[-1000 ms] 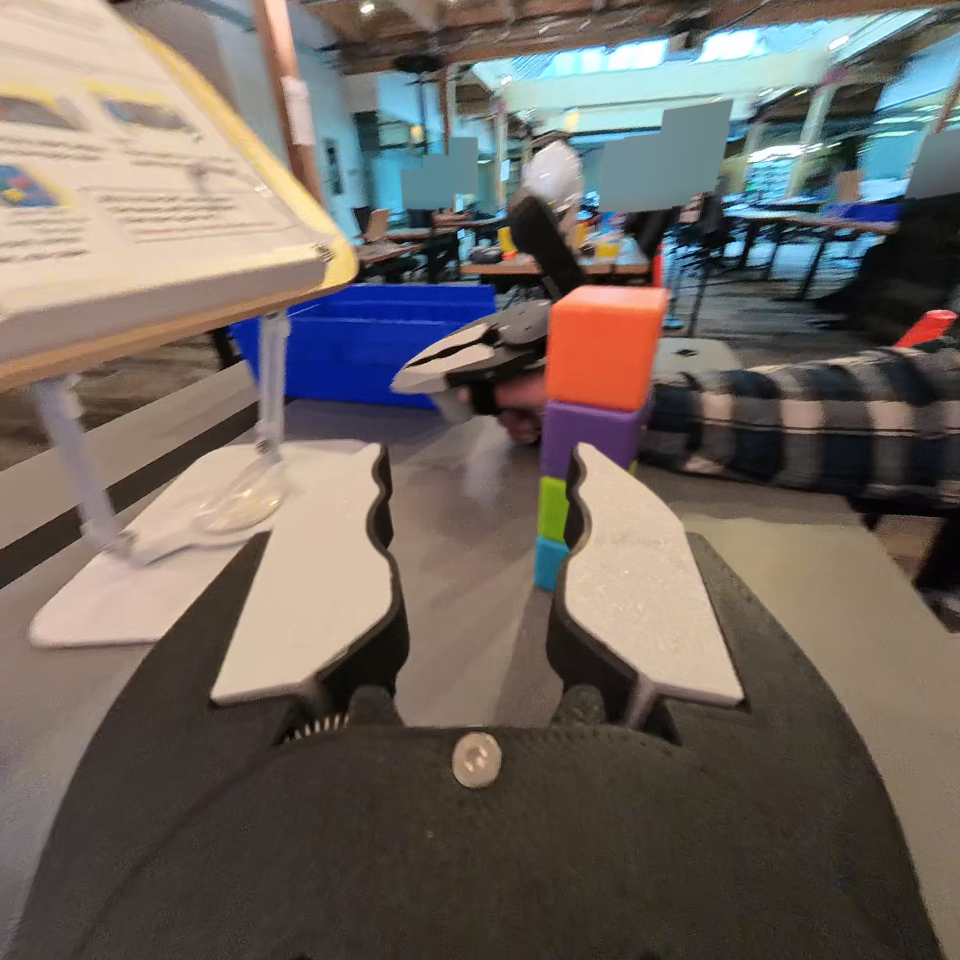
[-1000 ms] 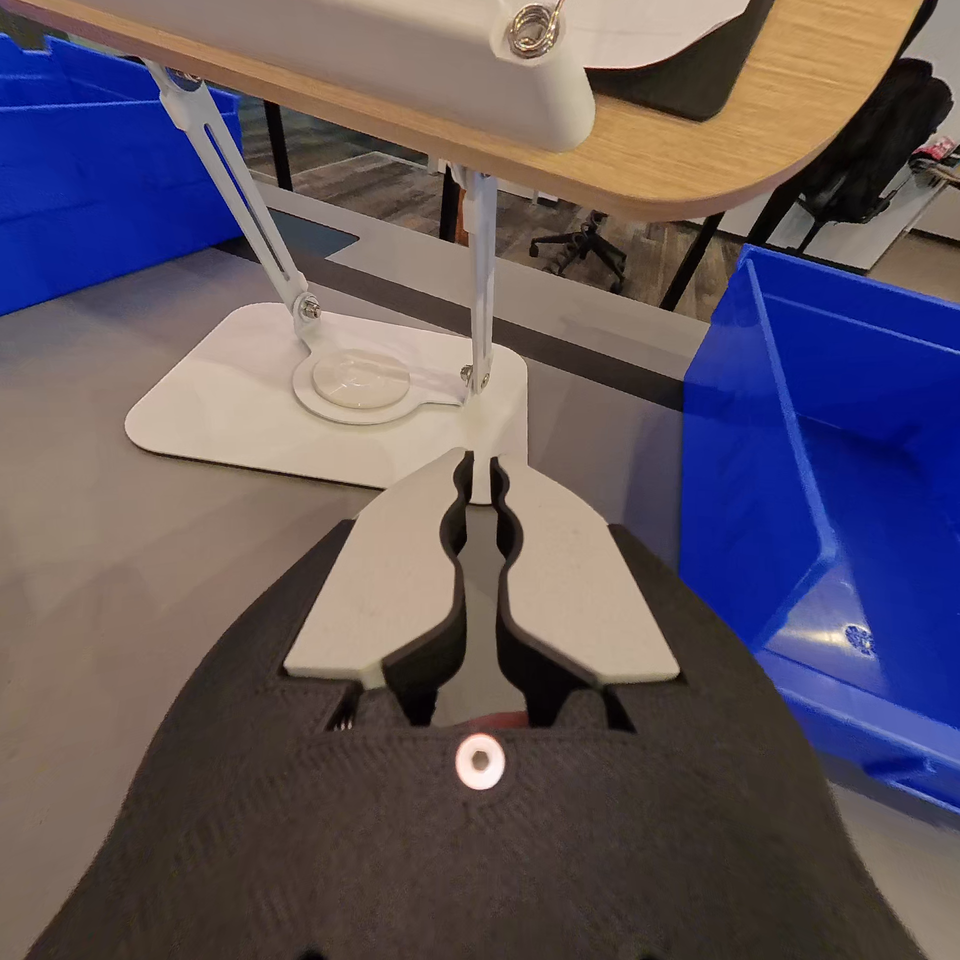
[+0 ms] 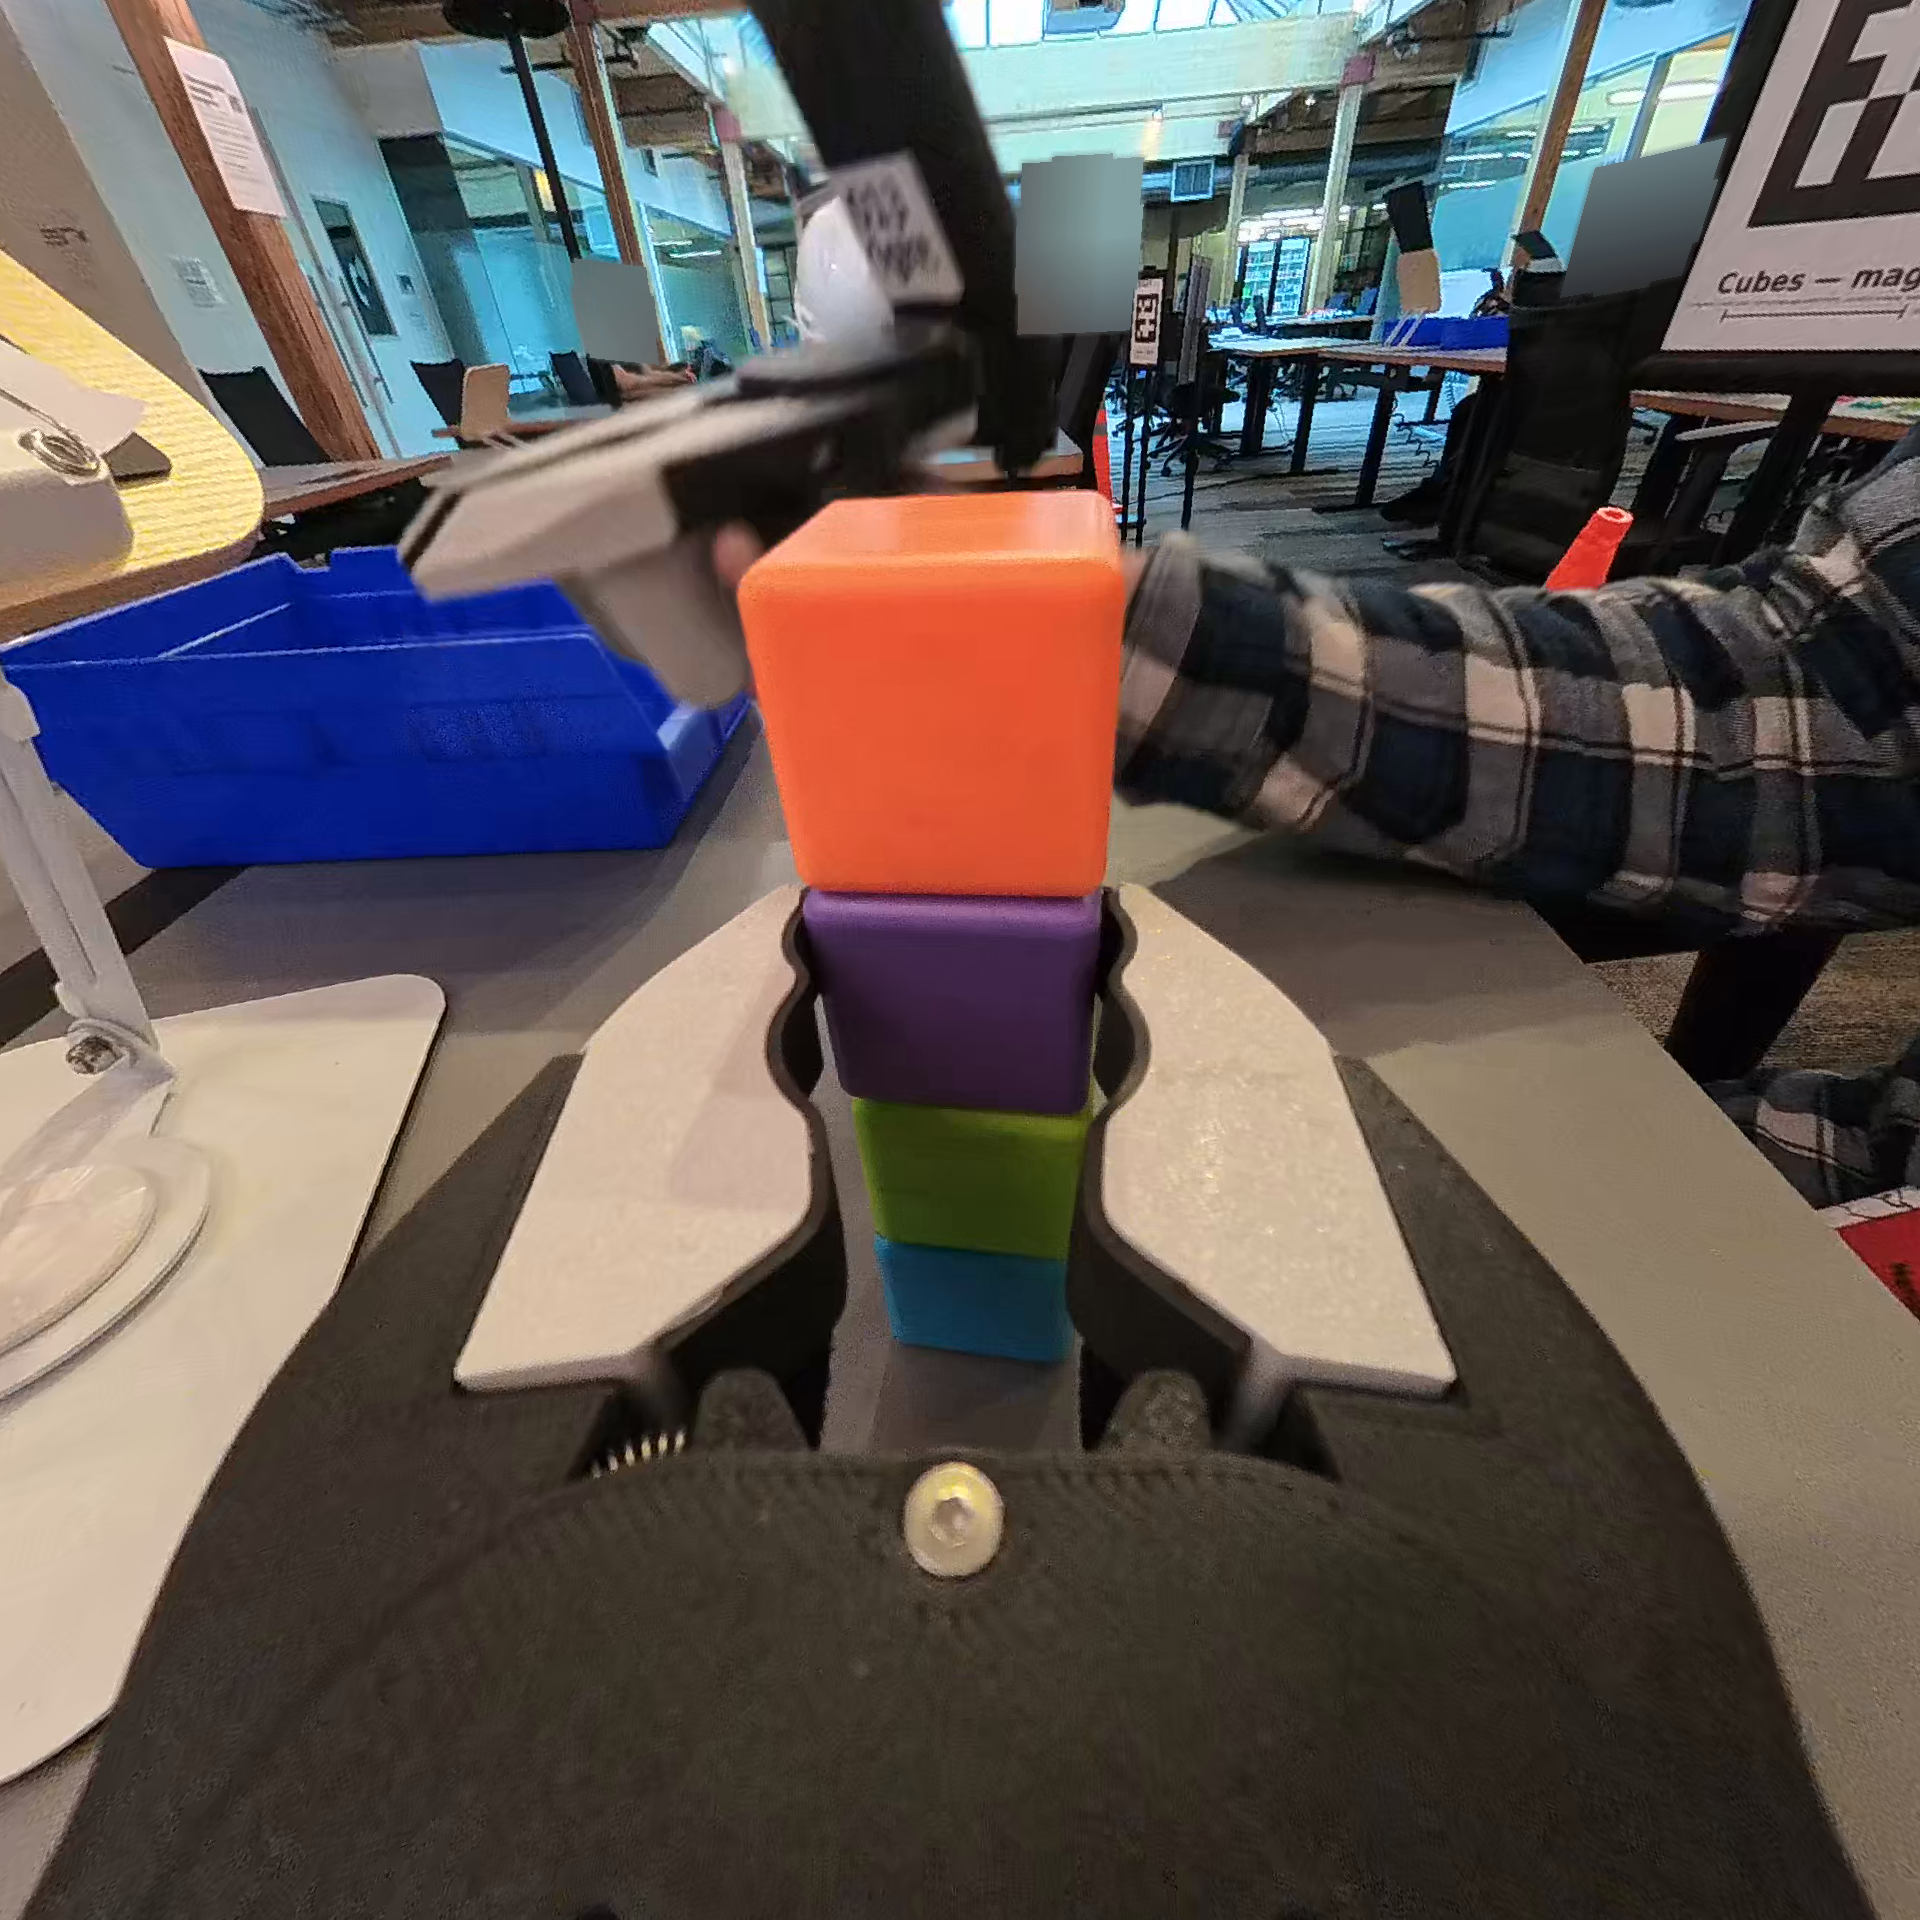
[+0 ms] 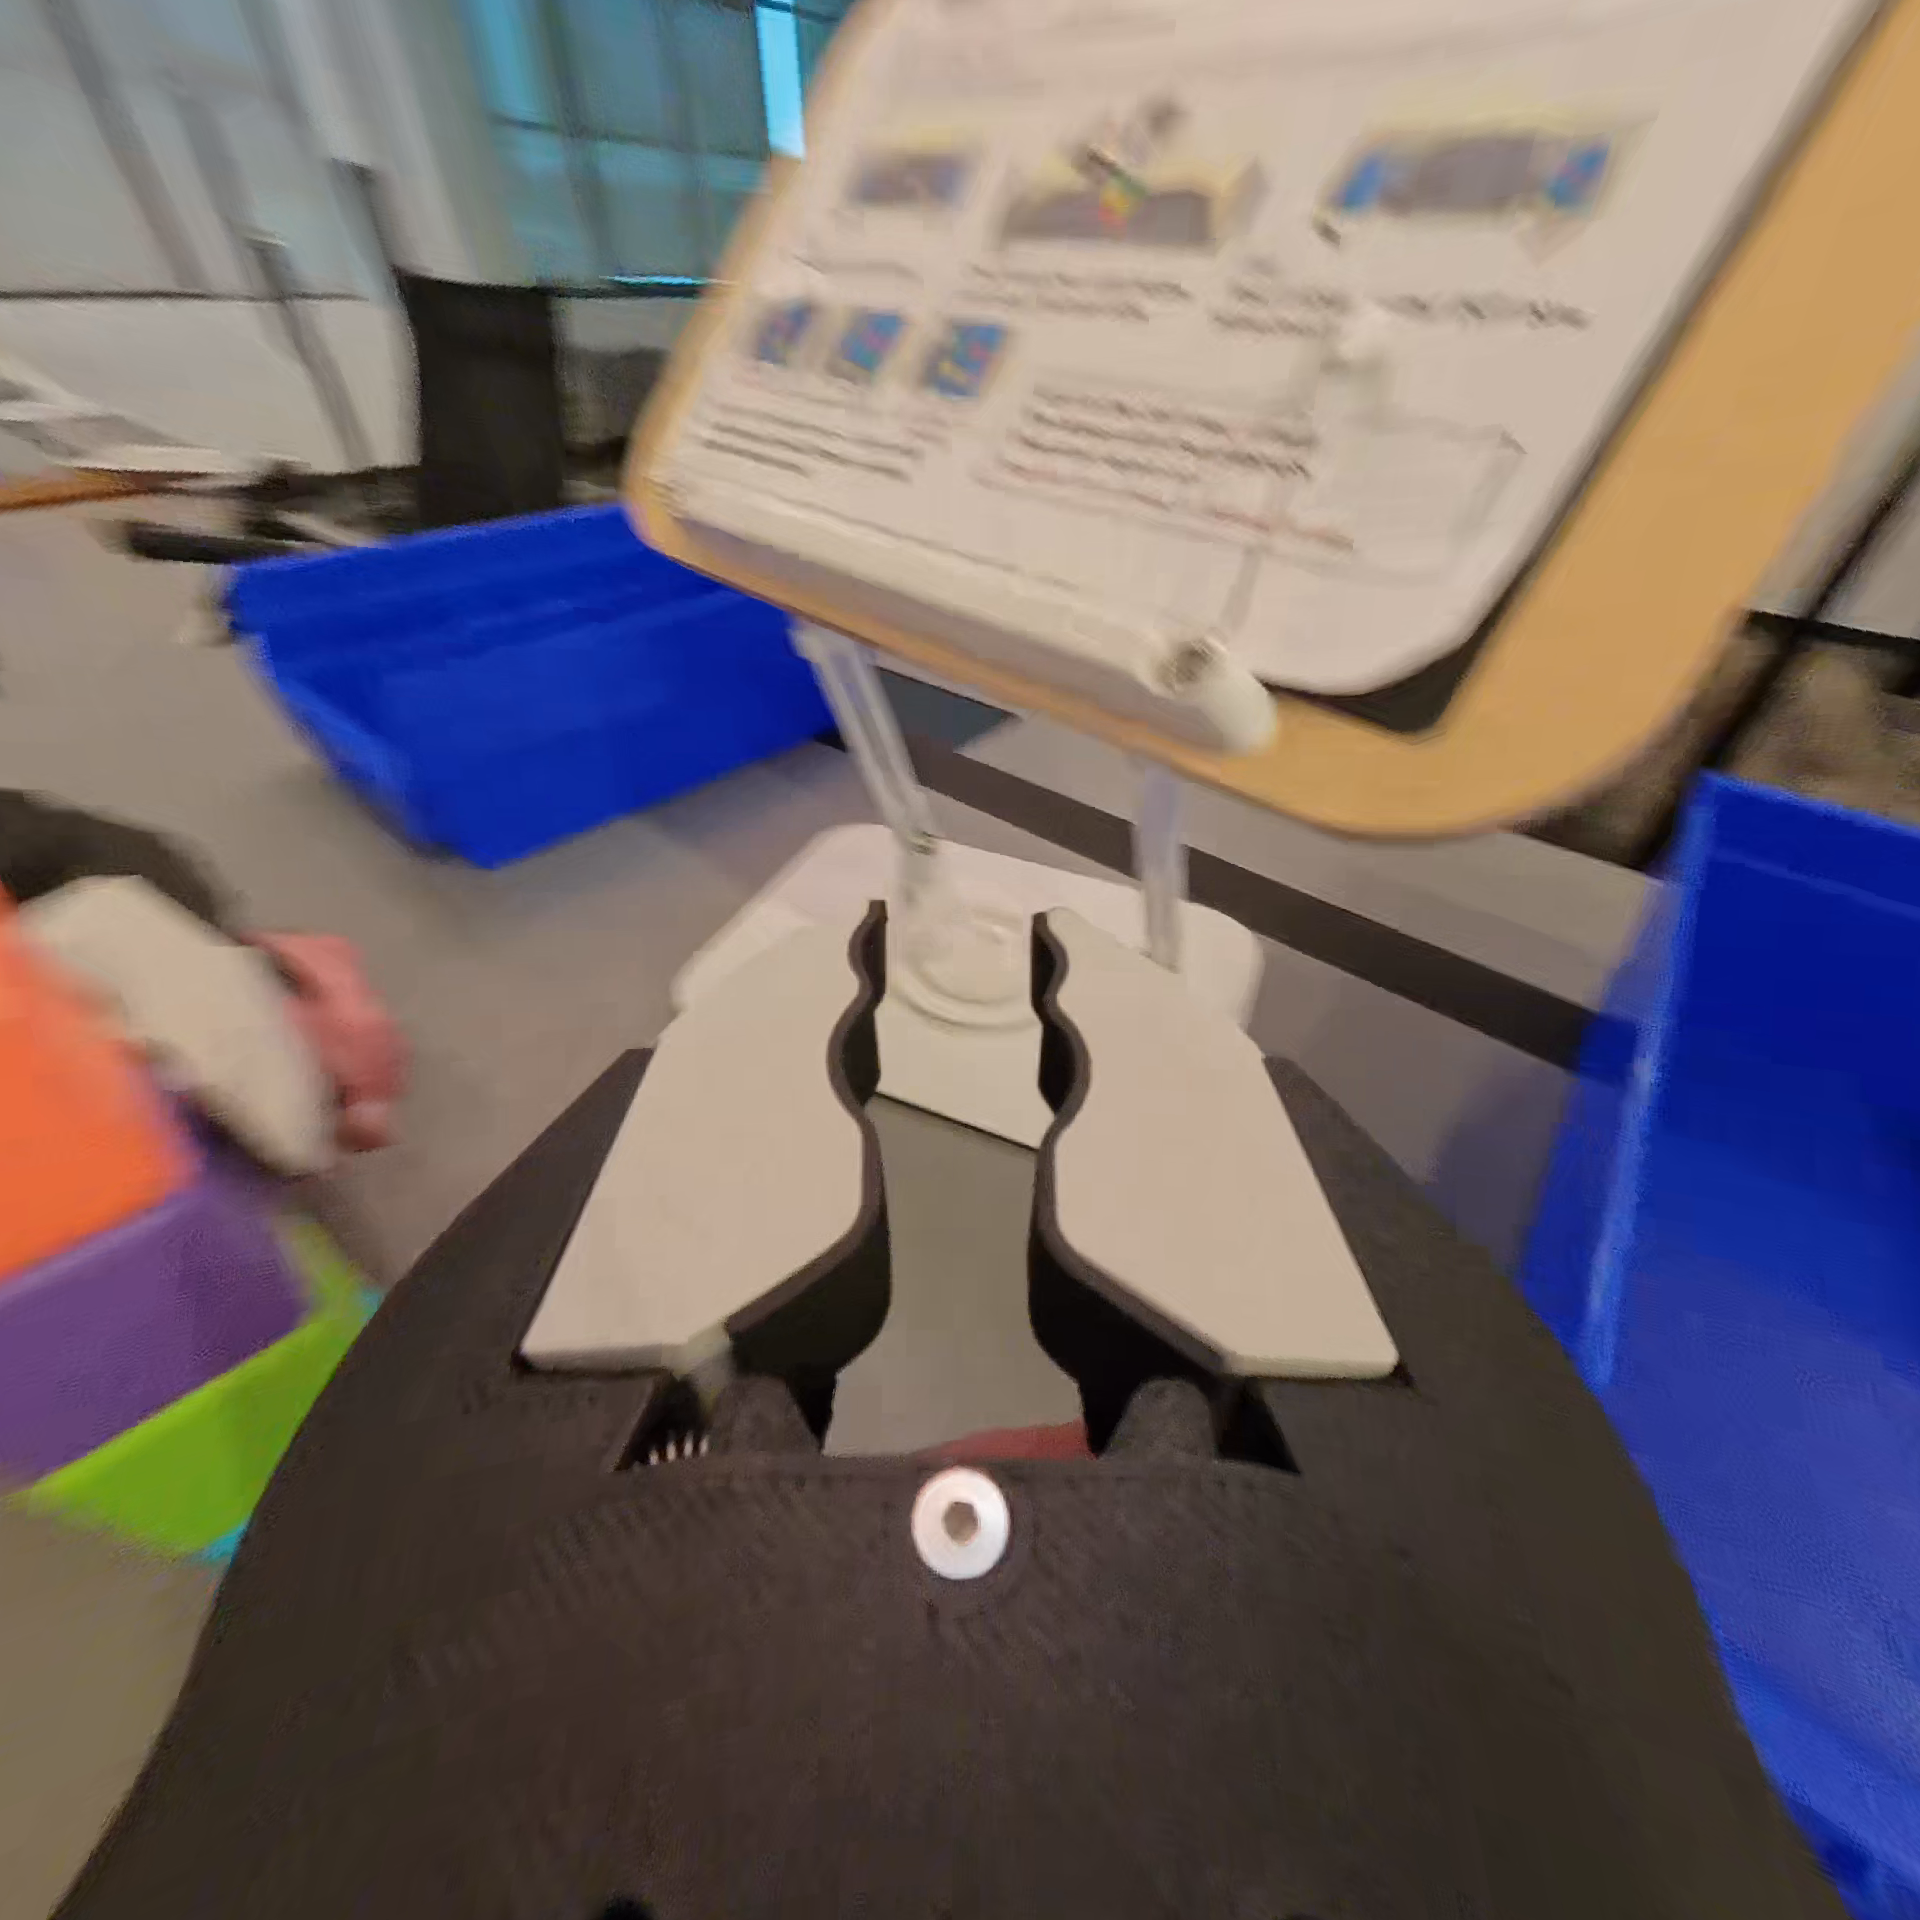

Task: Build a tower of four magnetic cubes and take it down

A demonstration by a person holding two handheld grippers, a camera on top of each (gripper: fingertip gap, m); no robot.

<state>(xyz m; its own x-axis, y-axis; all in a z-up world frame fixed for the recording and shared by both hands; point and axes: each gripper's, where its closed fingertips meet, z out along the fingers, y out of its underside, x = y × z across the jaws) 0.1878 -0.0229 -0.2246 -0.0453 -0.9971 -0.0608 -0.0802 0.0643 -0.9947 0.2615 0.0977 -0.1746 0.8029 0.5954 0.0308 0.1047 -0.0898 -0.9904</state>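
Observation:
A tower of four cubes stands on the grey table (image 3: 1455,1039): orange cube (image 3: 935,696) on top, then purple cube (image 3: 956,1003), green cube (image 3: 971,1179) and blue cube (image 3: 977,1299) at the bottom. My left gripper (image 3: 956,925) is shut on the purple cube, one finger against each side. My right gripper (image 4: 956,920) is open and empty, raised beside the tower. It shows blurred behind the orange cube in the left wrist view (image 3: 540,530). The orange cube (image 4: 62,1091), purple cube (image 4: 135,1340) and green cube (image 4: 197,1465) show at the left edge of the right wrist view.
A blue bin (image 3: 343,727) stands behind the tower, another blue bin (image 4: 1766,1195) at the right. A tilted board with a sheet (image 4: 1195,343) stands on a white base (image 3: 229,1122). A plaid sleeve (image 3: 1507,727) reaches across behind the tower.
My left gripper has moved forward to the tower and closed on the purple cube. My right gripper has lifted, swung towards the tower and opened its fingers.

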